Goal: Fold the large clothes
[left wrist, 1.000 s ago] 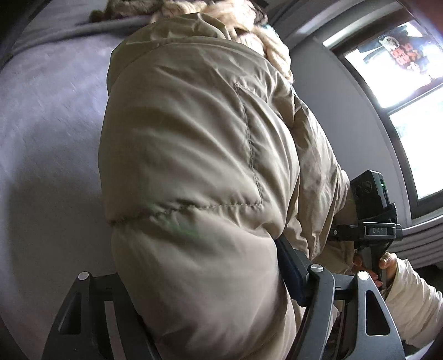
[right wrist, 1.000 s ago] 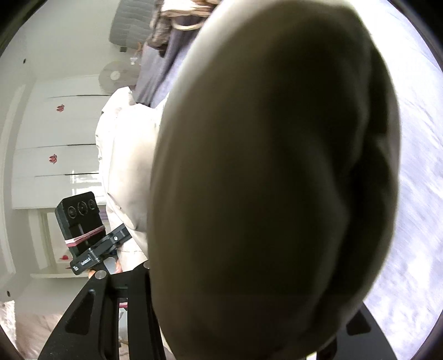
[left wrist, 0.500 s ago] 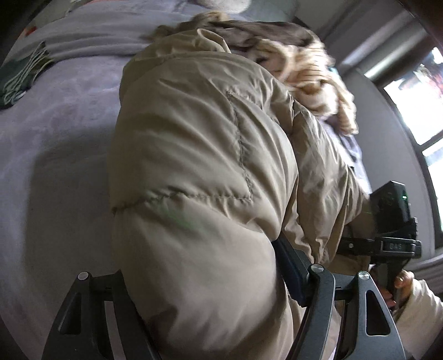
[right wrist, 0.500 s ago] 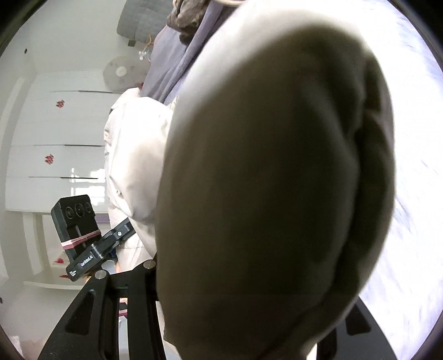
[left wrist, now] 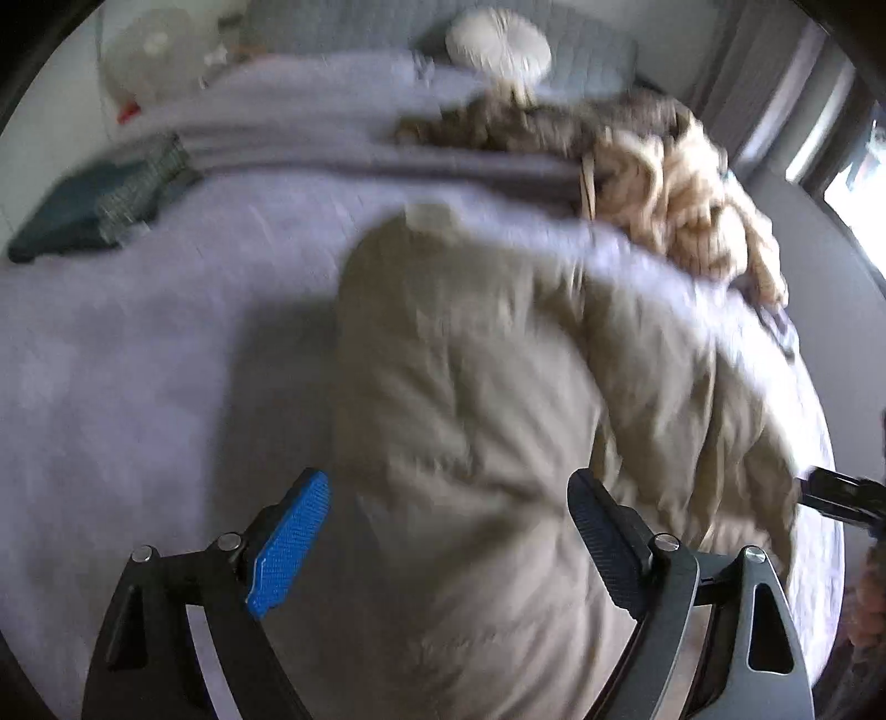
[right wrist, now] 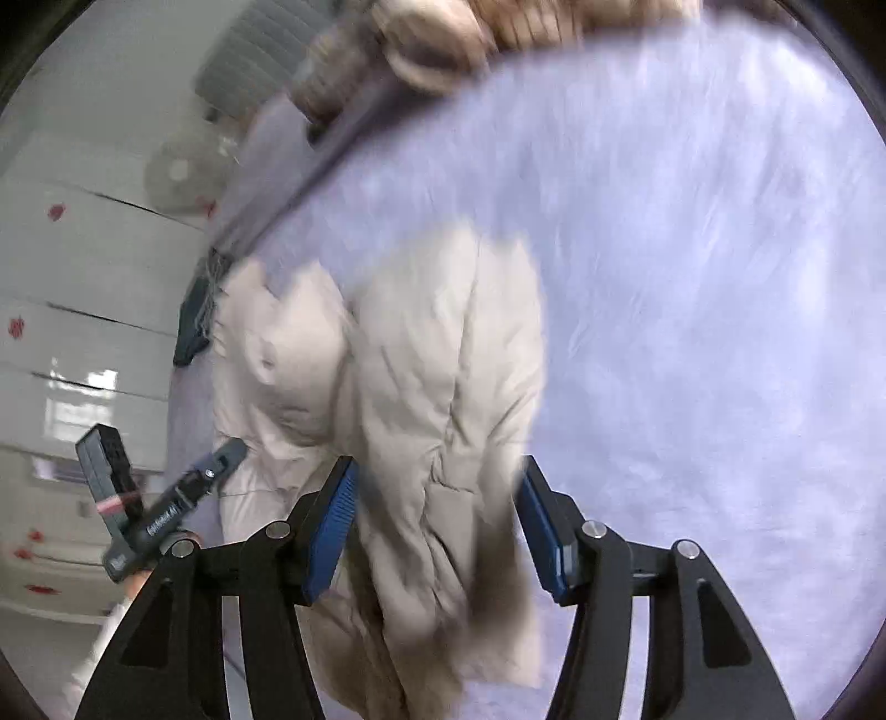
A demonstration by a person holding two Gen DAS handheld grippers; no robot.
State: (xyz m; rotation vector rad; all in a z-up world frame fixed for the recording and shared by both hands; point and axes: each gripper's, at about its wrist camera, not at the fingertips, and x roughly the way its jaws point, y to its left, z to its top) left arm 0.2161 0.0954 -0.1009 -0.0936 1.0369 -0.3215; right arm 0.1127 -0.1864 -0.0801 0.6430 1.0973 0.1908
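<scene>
Beige quilted puffer jacket (left wrist: 476, 421) is laid on the lilac fleece-covered bed (left wrist: 111, 354), between the just-widened jaws of left gripper (left wrist: 448, 531) and right gripper (right wrist: 437, 520); neither is clamped. Tan fur trim (left wrist: 686, 183) and dark folded cloth (left wrist: 83, 210) are seen beyond.

Home bedroom, lilac-covered bed (left wrist: 138, 343), round cushion (left wrist: 498, 47), white wardrobe doors (right wrist: 83, 266)

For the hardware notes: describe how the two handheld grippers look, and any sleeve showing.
Left gripper: black angular finger frames with silver bolt heads and cut-out slots; one ribbed bright-blue pad, the other pad looks dark. Right gripper: the same black frames with blue pads on both fingers. A pale cream sleeve shows low at the right view's left edge.
</scene>
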